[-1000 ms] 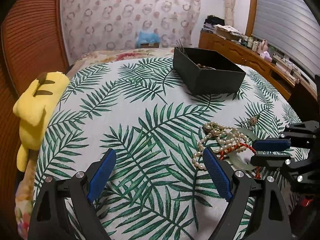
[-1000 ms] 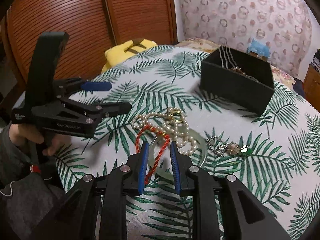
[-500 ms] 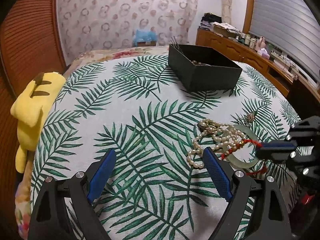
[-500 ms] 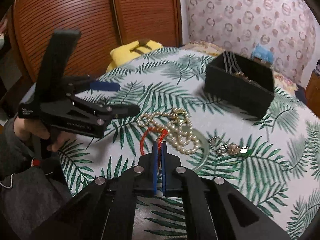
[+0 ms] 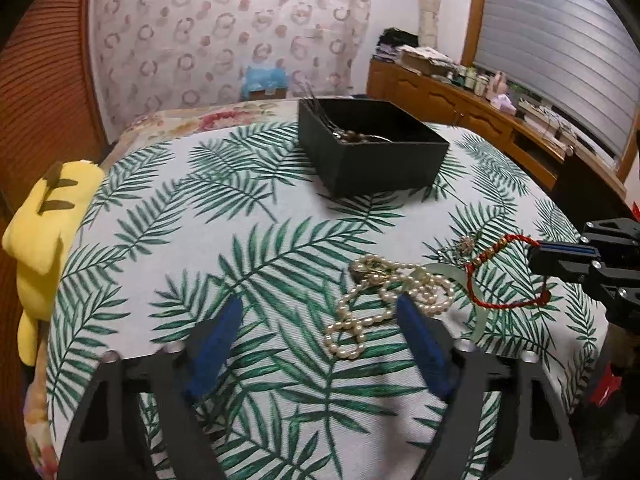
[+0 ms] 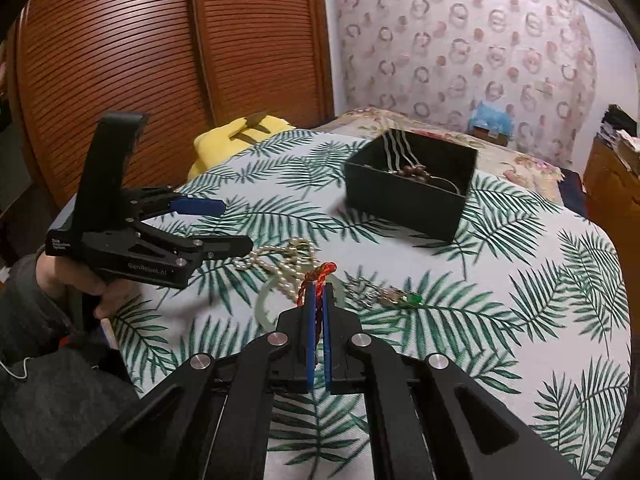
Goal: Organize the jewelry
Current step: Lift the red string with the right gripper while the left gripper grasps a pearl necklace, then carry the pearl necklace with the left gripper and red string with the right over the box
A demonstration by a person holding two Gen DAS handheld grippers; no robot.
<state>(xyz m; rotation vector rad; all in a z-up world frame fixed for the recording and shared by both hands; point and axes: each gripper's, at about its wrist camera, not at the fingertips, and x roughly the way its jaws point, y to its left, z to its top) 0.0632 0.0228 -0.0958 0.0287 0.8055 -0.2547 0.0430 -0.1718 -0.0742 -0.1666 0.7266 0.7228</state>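
Observation:
My right gripper is shut on a red cord bracelet and holds it just above the leaf-print cloth. From the left wrist view, the right gripper is at the right edge with the red cord bracelet hanging in a loop from it. A pearl necklace lies tangled over a pale jade bangle. My left gripper hovers over the near end of the pearls, jaws closing, pads touching nothing. An open black box with jewelry inside stands farther back.
A small brooch with a green stone lies to the right of the pile. A yellow plush toy sits at the bed's left edge, by slatted wooden doors. A cluttered wooden sideboard runs along the right wall.
My right gripper shut on the red cord and lifted it up off the pearls and bangle. The left jaws have narrowed. The left hand has hardly moved.

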